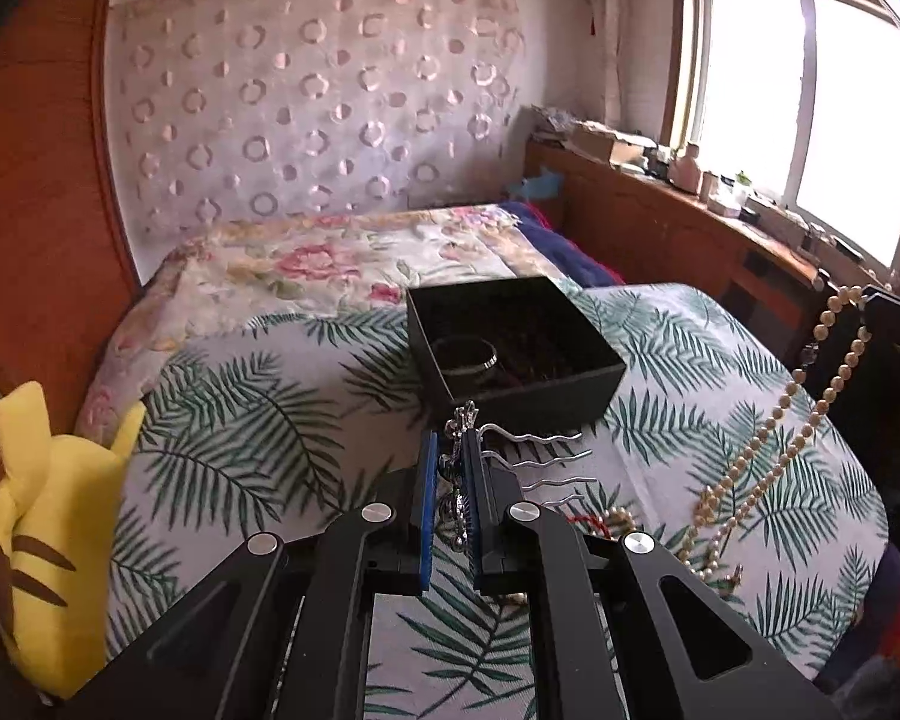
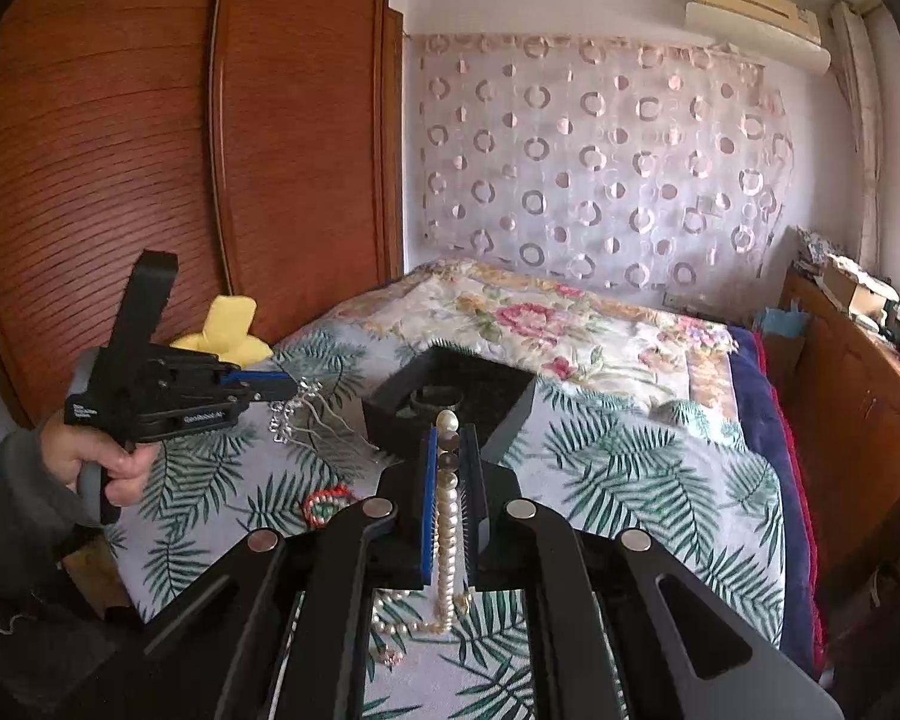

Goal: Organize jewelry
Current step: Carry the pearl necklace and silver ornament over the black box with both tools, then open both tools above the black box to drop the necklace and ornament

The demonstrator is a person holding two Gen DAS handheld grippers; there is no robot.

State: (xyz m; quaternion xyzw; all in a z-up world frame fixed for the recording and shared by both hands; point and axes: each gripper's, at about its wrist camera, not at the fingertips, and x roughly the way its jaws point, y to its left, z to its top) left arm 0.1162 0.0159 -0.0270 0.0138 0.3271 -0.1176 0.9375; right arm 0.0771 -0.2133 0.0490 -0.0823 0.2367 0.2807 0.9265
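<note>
My left gripper [image 1: 450, 450] is shut on a silver hair comb [image 1: 534, 462] whose wavy prongs stick out to the right, held just above the leaf-print cloth and in front of the open black box [image 1: 570, 384]. A bangle [image 1: 465, 357] lies in the box. My right gripper [image 2: 448, 450] is shut on a pearl necklace [image 2: 447, 516] that hangs down to the cloth; it also shows in the left wrist view [image 1: 774, 438]. The left gripper [image 2: 288, 387] with the comb [image 2: 306, 414] shows in the right wrist view, left of the box [image 2: 510, 414].
A red and white beaded bracelet [image 2: 324, 504] lies on the leaf-print cloth [image 2: 630, 480]. A yellow plush toy [image 1: 48, 528] sits at the bed's left edge by the wooden wardrobe [image 2: 150, 150]. A cluttered wooden sideboard [image 1: 690, 204] runs under the window.
</note>
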